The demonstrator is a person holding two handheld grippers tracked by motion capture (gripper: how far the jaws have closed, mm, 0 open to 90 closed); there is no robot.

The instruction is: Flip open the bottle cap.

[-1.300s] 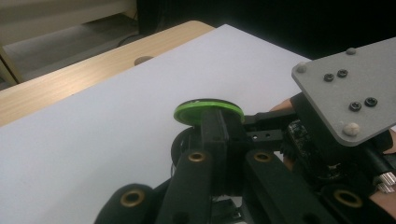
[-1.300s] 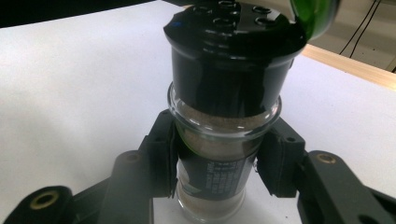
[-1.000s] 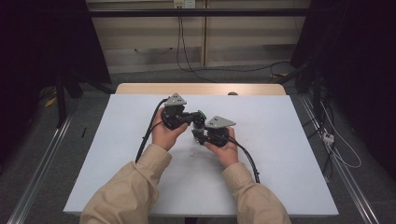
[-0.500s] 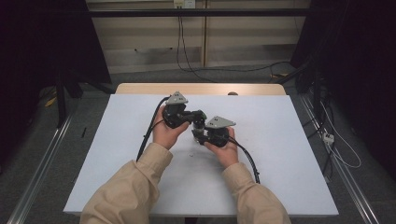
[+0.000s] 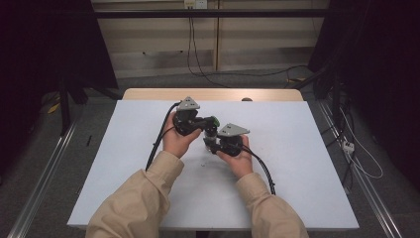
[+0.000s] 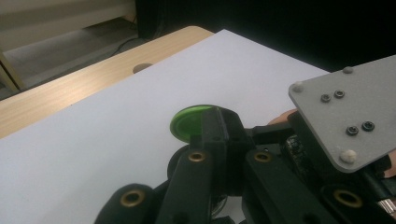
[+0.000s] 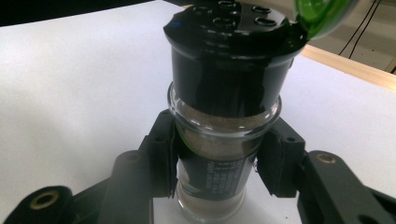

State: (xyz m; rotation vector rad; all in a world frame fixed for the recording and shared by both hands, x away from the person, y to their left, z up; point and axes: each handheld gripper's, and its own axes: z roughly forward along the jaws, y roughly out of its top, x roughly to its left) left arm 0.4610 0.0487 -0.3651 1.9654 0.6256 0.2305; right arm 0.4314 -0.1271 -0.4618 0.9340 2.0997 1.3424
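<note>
White tabletop (image 5: 297,163) fills the high view, pale wood strip (image 5: 148,94) along its far edge; person's two tan sleeves come in from below, hands meeting near table centre. Left gripper (image 5: 214,122), black with grey three-cornered plate, points toward the right gripper (image 5: 210,140), which sits just beside it, slightly nearer the person; small glass spice jar with black shaker top (image 5: 211,131) is between them, above the tabletop, green flip lid (image 5: 214,120) at its top next to left gripper's tip. Jaw state too small to tell here. Left gripper view: black jaws pressed close together, their tip against the round green lid (image 6: 189,122), which sticks out to the left of them; whether they pinch the lid or just touch it, cannot tell. Grey plate of the right gripper (image 6: 350,112) at right edge, white tabletop (image 6: 93,154) behind. Right gripper view: jaws pinch the glass jar (image 7: 219,154) on both sides below its neck rim, pads (image 7: 166,154) touching the glass; jar upright in frame, brownish powder inside, dark label, black perforated shaker top (image 7: 229,42) above, green lid (image 7: 322,14) flipped open at upper right.
</note>
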